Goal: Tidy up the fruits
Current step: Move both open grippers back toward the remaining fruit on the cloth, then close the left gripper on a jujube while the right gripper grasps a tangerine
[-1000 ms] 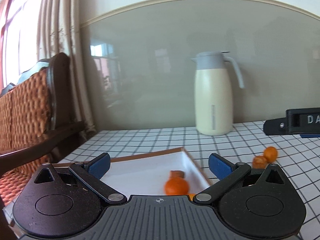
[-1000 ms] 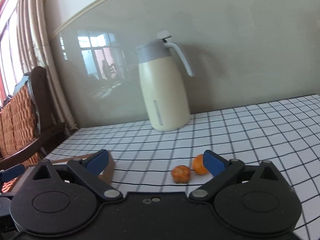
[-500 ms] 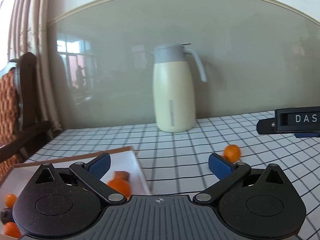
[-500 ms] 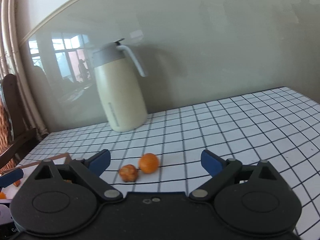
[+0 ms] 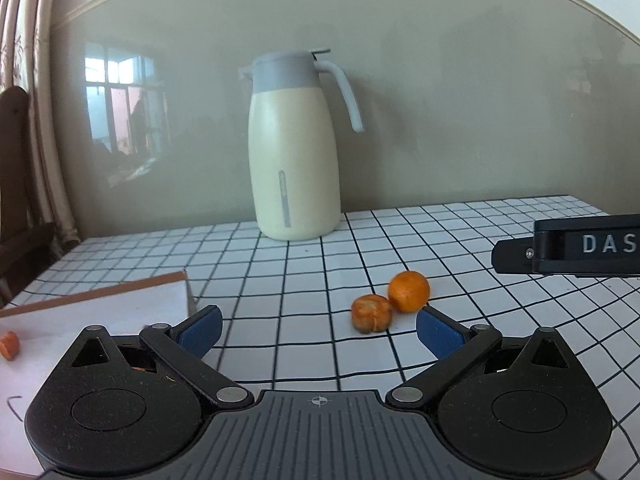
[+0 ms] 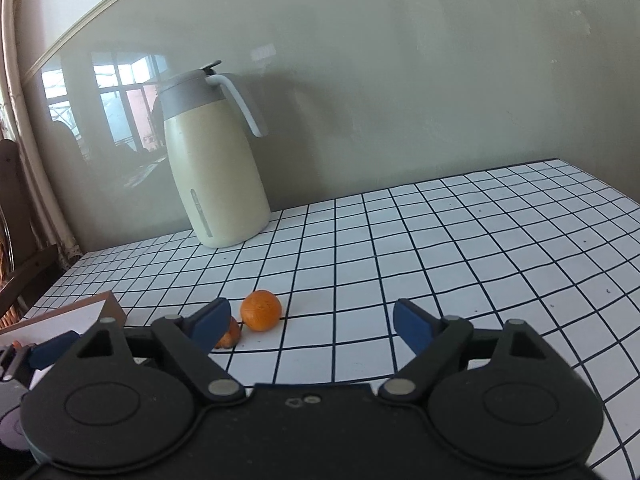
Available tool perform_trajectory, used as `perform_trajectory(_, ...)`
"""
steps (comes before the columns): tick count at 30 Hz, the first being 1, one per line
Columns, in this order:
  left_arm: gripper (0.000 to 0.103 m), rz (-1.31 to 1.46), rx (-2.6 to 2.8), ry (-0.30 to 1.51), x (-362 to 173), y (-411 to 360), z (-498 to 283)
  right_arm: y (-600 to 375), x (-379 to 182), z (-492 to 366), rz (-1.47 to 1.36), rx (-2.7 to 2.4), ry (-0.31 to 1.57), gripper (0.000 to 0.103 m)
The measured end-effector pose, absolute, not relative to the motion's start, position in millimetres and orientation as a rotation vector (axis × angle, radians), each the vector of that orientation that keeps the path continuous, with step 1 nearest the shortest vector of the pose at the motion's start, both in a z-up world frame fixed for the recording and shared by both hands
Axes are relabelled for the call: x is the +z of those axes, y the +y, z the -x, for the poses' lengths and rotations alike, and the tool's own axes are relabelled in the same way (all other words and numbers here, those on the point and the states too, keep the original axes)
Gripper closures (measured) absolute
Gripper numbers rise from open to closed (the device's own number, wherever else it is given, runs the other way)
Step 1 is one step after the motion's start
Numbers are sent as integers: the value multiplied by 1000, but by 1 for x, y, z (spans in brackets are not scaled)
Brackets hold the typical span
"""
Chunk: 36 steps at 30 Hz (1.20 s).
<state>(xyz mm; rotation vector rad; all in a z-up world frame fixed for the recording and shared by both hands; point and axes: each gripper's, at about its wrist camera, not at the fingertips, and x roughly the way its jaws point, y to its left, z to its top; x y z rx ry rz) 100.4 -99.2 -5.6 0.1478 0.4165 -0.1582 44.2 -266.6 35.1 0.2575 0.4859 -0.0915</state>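
A smooth orange mandarin [image 5: 409, 291] and a duller, wrinkled orange fruit [image 5: 371, 313] lie touching on the checked tablecloth. My left gripper [image 5: 318, 330] is open and empty, the two fruits just ahead near its right finger. My right gripper [image 6: 310, 322] is open and empty; the mandarin [image 6: 260, 310] sits just inside its left finger, which partly hides the wrinkled fruit [image 6: 230, 336]. A white tray with a brown rim [image 5: 100, 304] lies at the left with a small orange piece [image 5: 9, 345] in it.
A cream jug with a grey lid [image 5: 294, 164] stands at the back against the wall. The right gripper's black body [image 5: 568, 250] shows in the left wrist view. A wooden chair [image 5: 16, 184] and curtain are at the far left. The tray corner [image 6: 106, 306] shows in the right view.
Both grippers have swung to the right, away from the tray. The two loose fruits now sit close ahead of both. Both jaws stayed open.
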Motion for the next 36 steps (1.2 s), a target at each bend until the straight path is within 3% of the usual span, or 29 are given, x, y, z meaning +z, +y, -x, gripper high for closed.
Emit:
perform_trajectory(5, 0, -139, -160, 431, -11, -107, -109, -271, 32, -45, -264, -94, 486, 22)
perform_trajectory(20, 21, -115, -163, 516, -27, -129, -143, -273, 23, -70, -298, -74, 516, 32)
perform_trajectory(30, 45, -63, -163, 585, -34, -131, -168, -273, 15, -88, -301, -53, 544, 38)
perform_trajectory(35, 46, -42, -192, 613, -37, -134, -177, -267, 14, -97, -306, -27, 552, 40)
perform_trajectory(36, 51, -36, -191, 618, -38, -133, -179, -266, 14, -98, -304, -23, 553, 40)
